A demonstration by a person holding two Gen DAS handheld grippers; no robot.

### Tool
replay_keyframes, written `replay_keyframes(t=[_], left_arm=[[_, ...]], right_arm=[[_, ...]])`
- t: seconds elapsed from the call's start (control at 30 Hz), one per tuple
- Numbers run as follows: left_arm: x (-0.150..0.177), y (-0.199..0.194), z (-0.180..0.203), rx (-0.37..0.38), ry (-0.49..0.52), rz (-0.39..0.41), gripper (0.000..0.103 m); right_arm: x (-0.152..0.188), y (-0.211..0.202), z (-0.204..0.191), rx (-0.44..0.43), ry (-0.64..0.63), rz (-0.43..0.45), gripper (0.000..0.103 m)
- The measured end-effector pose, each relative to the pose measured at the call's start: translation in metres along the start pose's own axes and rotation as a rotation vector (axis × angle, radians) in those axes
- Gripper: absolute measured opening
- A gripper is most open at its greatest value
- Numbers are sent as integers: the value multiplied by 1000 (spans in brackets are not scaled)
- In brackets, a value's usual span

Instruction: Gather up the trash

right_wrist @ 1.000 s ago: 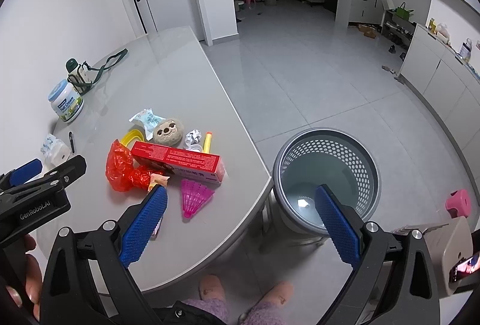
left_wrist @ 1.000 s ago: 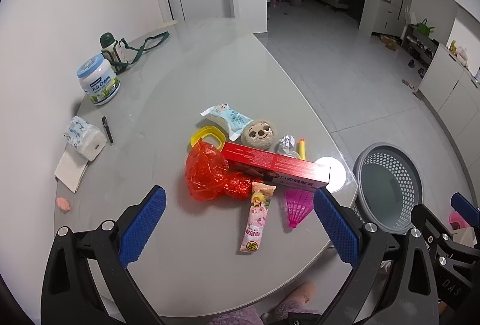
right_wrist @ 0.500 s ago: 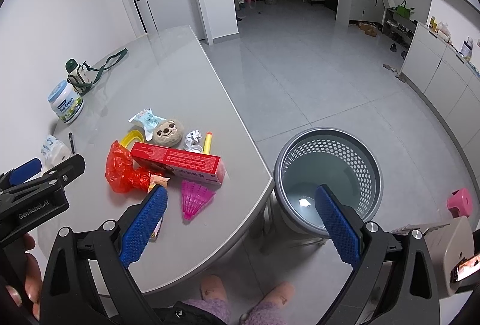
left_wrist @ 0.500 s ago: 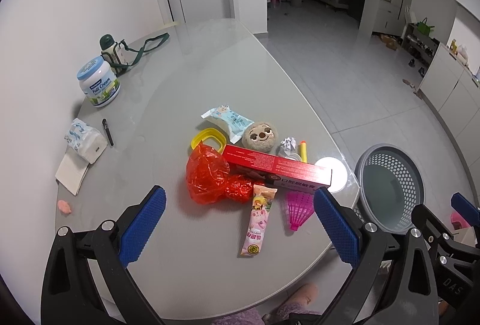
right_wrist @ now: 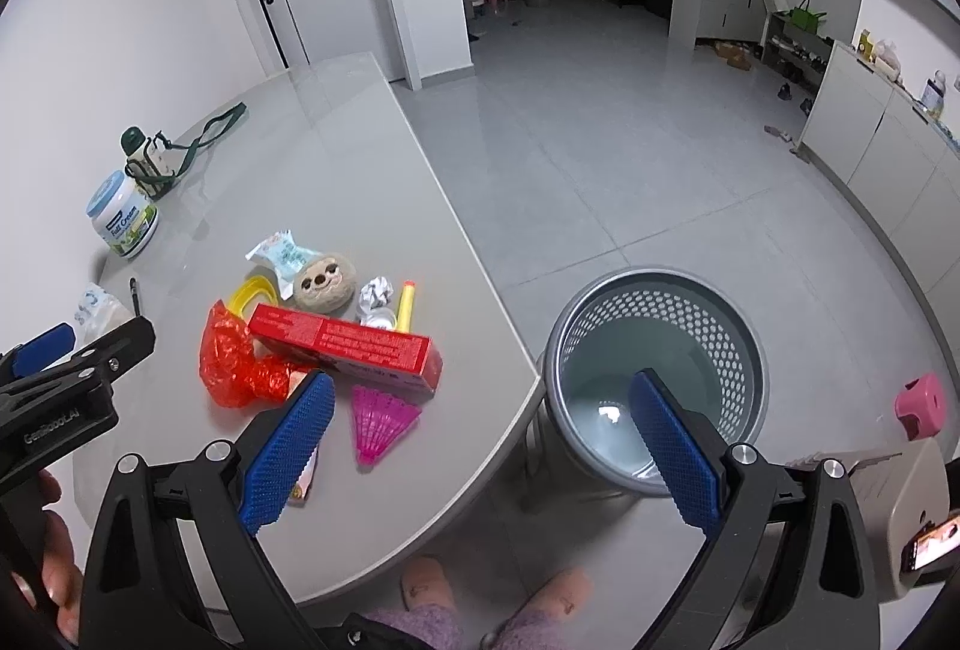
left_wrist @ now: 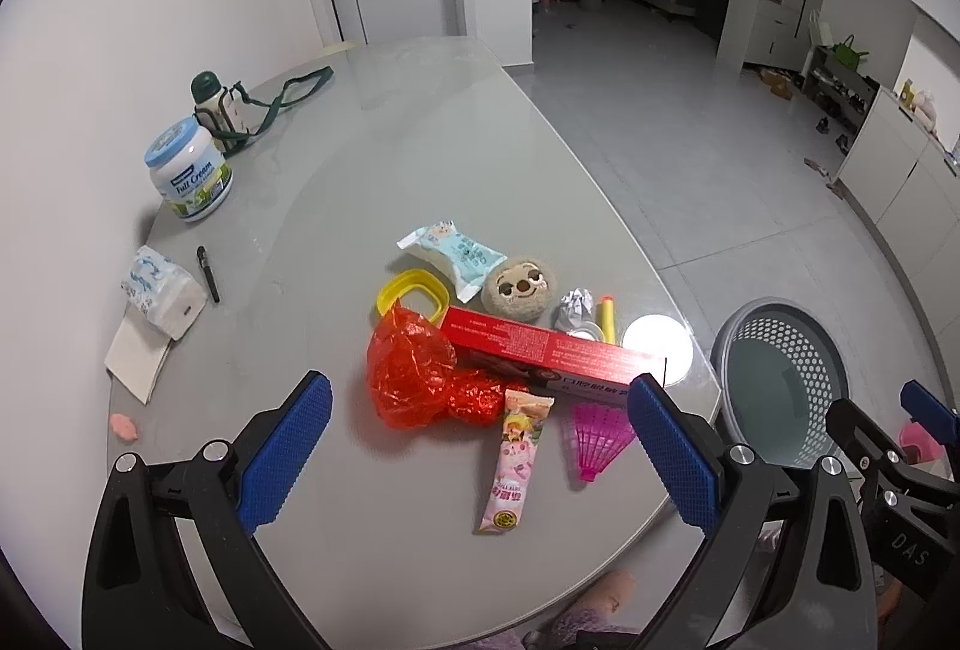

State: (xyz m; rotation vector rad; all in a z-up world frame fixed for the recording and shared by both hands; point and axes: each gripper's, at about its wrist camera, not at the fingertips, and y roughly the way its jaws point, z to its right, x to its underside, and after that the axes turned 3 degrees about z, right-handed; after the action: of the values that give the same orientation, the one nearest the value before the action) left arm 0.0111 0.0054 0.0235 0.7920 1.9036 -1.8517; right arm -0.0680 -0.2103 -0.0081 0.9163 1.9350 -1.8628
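— Tongs first: how do yours look?

— Your left gripper (left_wrist: 480, 446) is spread wide and holds nothing. Your right gripper (right_wrist: 480, 446) is spread wide too, with nothing between its blue pads (right_wrist: 288, 452).

— Where is the trash?

— It lies in a heap on the grey table (left_wrist: 360, 206), just ahead of your left gripper. A crumpled red plastic bag (left_wrist: 414, 374) sits between the two left fingers, a bit past their tips. A long red box (left_wrist: 540, 350) leans over the bag and reaches to the right fingertip. A pink snack wrapper (left_wrist: 516, 458) lies near the middle, pointing back at you. A pink fan piece (left_wrist: 594, 437) sits just left of the right finger.

— What is farther out?

— Beyond the box you see a yellow ring (left_wrist: 414, 290), a blue and white packet (left_wrist: 456, 254), a round sloth toy (left_wrist: 522, 287), a ball of foil (left_wrist: 573, 305) and a yellow stick (left_wrist: 607, 320).

— And the bin?

— The grey basket (right_wrist: 660, 290) stands on the floor beside the table edge. It is right ahead of your right gripper, behind its right finger.
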Motion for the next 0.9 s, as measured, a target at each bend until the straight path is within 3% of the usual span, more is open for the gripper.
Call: replay_keyframes(t=[0.3,0.9], left_arm=[[-5,0,7,5,44,35,97],[-5,-10,-1,3,11,72,97]], right_arm=[[-2,-7,7,27,19,24,94],[4,-10,-1,8,-6,27,94]])
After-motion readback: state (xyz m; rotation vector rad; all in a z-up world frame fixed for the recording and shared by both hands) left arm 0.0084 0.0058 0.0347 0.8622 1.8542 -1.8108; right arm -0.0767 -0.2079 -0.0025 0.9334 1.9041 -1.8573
